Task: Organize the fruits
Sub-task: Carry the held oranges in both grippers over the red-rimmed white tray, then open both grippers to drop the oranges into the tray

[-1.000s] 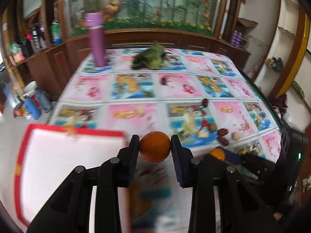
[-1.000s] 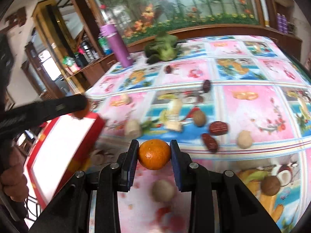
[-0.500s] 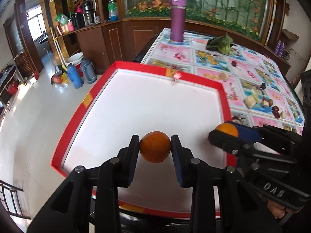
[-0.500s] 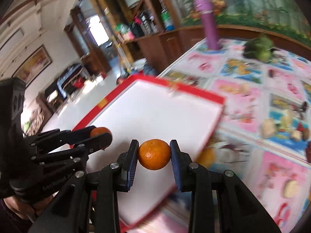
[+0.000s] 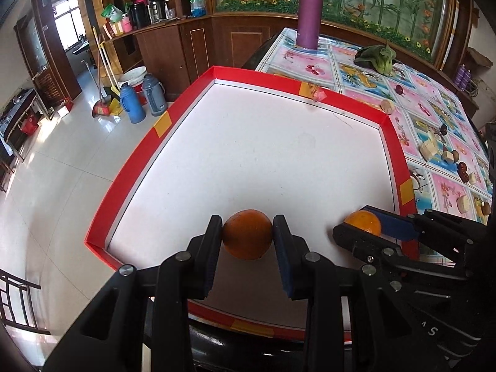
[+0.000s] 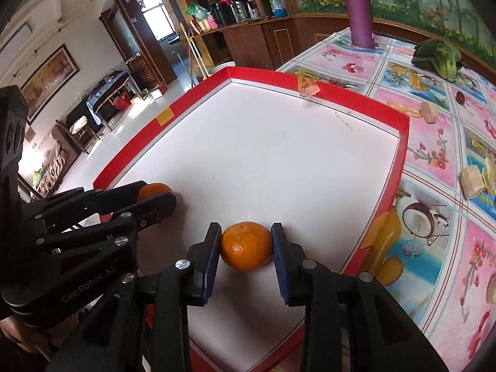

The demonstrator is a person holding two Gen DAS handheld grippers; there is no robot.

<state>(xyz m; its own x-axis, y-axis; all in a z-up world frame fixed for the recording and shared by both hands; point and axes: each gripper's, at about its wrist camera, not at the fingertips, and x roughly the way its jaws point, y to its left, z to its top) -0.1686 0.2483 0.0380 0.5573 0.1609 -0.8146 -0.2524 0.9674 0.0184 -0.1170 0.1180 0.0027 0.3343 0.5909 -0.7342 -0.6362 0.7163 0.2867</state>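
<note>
Both grippers had descended since the earlier frame: left gripper [image 5: 247, 238] and right gripper [image 6: 246, 245] each clamped an orange [image 5: 247, 238] [image 6: 246, 245] low over the tray [image 5: 161, 125], 6 o'clock. Nothing released; small fruits [image 5: 446, 156] remained on the counter [image 5: 365, 74], 3 o'clock.

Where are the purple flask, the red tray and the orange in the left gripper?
Purple flask [image 5: 308, 15], left wrist view, middle of its body.
Red tray [image 5: 395, 142], left wrist view, its right rim.
Orange in the left gripper [image 5: 247, 238], left wrist view, centre of its peel.
</note>
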